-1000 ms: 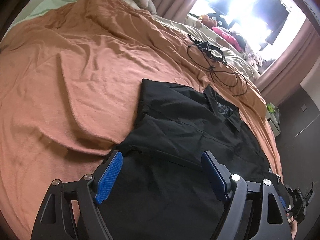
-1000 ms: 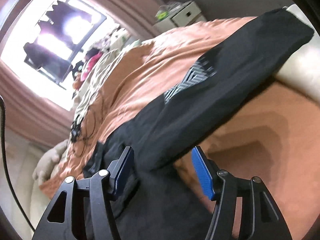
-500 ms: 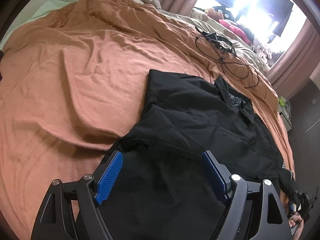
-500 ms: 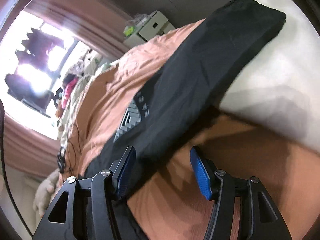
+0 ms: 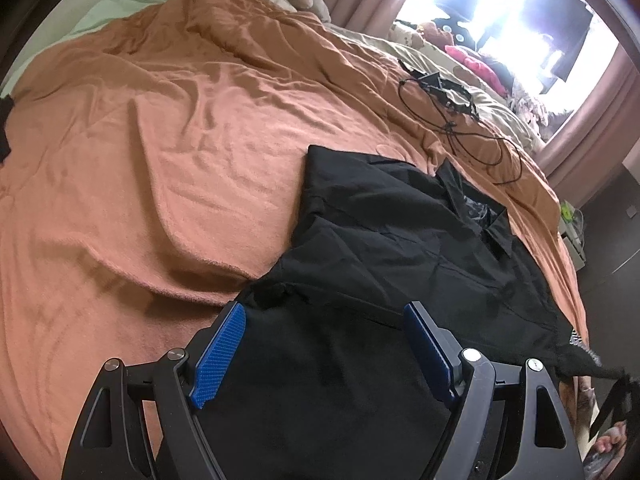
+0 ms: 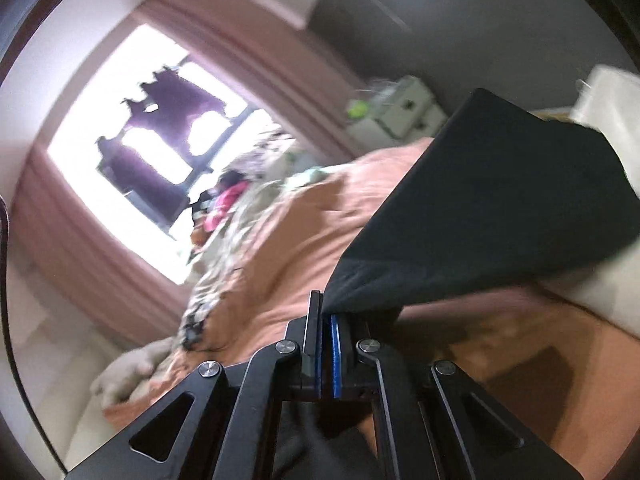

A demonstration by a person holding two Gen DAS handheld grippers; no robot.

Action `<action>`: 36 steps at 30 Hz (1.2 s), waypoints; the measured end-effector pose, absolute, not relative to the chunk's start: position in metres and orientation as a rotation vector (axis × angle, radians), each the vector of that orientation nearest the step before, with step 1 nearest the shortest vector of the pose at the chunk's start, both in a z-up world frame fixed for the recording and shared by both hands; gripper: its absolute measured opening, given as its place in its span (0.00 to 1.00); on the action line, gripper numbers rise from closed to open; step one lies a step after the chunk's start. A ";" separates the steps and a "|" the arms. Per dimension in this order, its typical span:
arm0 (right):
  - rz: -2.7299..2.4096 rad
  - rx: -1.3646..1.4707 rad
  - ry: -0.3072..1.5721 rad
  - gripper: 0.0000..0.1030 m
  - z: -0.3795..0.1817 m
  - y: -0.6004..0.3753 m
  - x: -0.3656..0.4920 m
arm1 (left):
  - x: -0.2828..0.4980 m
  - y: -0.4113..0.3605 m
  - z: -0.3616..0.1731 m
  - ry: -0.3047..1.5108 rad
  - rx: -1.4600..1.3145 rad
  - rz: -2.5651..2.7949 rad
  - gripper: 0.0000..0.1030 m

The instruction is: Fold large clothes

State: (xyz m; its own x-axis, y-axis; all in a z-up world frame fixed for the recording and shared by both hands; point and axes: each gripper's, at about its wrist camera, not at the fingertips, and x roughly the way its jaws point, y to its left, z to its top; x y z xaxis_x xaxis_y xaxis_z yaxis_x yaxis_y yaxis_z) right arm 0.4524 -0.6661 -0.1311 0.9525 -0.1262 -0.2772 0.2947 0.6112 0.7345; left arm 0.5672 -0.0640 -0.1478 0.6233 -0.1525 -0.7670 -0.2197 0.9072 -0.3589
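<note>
2 grippers work a black shirt spread across an orange bedspread: the right gripper has just clamped its sleeve, trailing toward 2 o'clock, while the left gripper hovers open. A clean fold likely needs that sleeve carried taut across the body.

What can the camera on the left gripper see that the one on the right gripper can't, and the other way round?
Only the left wrist view shows the black shirt's collar, the tangle of black cables and the open left gripper over the shirt.

Only the right wrist view shows the right gripper, its jaws just closed on the black sleeve, lifted taut.

Both share the orange blanket, the bright window, the pink curtains and the white drawer unit.
</note>
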 end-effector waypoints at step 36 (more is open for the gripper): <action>0.019 0.910 0.780 0.71 -0.197 -0.498 0.538 | 0.554 -0.033 -0.123 0.848 -0.547 -0.018 0.80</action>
